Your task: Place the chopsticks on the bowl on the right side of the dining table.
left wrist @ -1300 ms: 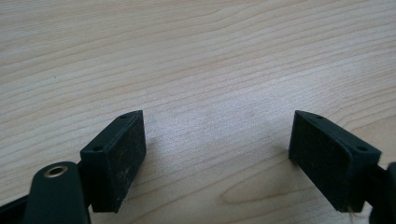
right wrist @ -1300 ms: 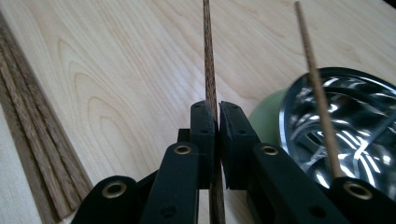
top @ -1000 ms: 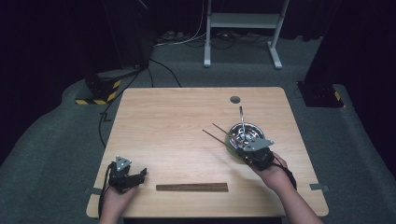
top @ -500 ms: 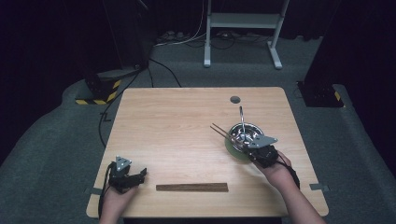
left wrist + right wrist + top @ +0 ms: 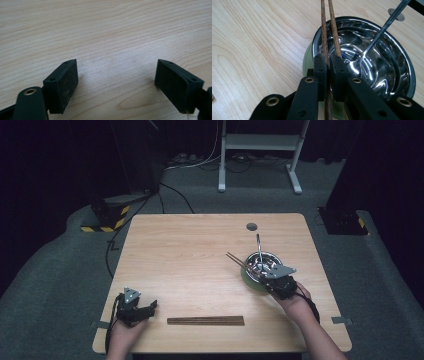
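Observation:
My right gripper (image 5: 264, 278) is shut on a pair of dark wooden chopsticks (image 5: 240, 263), whose tips stick out up-left past the rim of a steel bowl (image 5: 273, 255). In the right gripper view the jaws (image 5: 328, 58) pinch the chopsticks (image 5: 329, 30) at the bowl's (image 5: 387, 62) near-left rim. A metal spoon (image 5: 259, 245) leans in the bowl, its handle (image 5: 382, 30) pointing away. The bowl rests on a green plate (image 5: 250, 282). My left gripper (image 5: 150, 307) rests at the table's front left, open, with only bare wood between its pads (image 5: 62, 85).
A second pair of dark chopsticks (image 5: 205, 320) lies flat along the front edge, between the two hands. A small round hole (image 5: 251, 226) marks the wooden table (image 5: 190, 250) behind the bowl. Dark floor, cables and a metal stand lie beyond the table.
My right gripper has shifted a little to the right and farther back with the chopsticks, so their tips now sit closer to the bowl. The left gripper has stayed put.

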The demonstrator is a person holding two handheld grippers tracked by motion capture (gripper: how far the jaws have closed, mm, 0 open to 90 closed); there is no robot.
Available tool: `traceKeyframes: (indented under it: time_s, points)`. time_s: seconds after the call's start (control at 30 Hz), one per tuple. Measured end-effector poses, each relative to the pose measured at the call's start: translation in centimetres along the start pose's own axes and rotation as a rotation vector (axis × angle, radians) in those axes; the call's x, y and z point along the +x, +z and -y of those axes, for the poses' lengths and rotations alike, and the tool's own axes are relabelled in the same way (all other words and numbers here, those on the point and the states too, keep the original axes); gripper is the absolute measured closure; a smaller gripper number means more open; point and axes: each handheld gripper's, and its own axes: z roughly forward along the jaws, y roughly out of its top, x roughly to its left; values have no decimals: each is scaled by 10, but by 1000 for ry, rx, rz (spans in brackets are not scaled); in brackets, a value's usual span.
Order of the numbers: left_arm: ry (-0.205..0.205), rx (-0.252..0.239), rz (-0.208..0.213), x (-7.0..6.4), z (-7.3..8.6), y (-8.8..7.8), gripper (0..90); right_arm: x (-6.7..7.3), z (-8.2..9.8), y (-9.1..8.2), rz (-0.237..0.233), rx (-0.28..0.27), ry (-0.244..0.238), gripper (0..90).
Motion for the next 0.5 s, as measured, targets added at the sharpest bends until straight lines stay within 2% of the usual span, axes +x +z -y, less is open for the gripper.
traceKeyframes:
  time_s: [0.5]
  points:
    - [-1, -1, -1, 0, 0, 0, 188, -3, -1, 1, -8, 5, 15, 809]
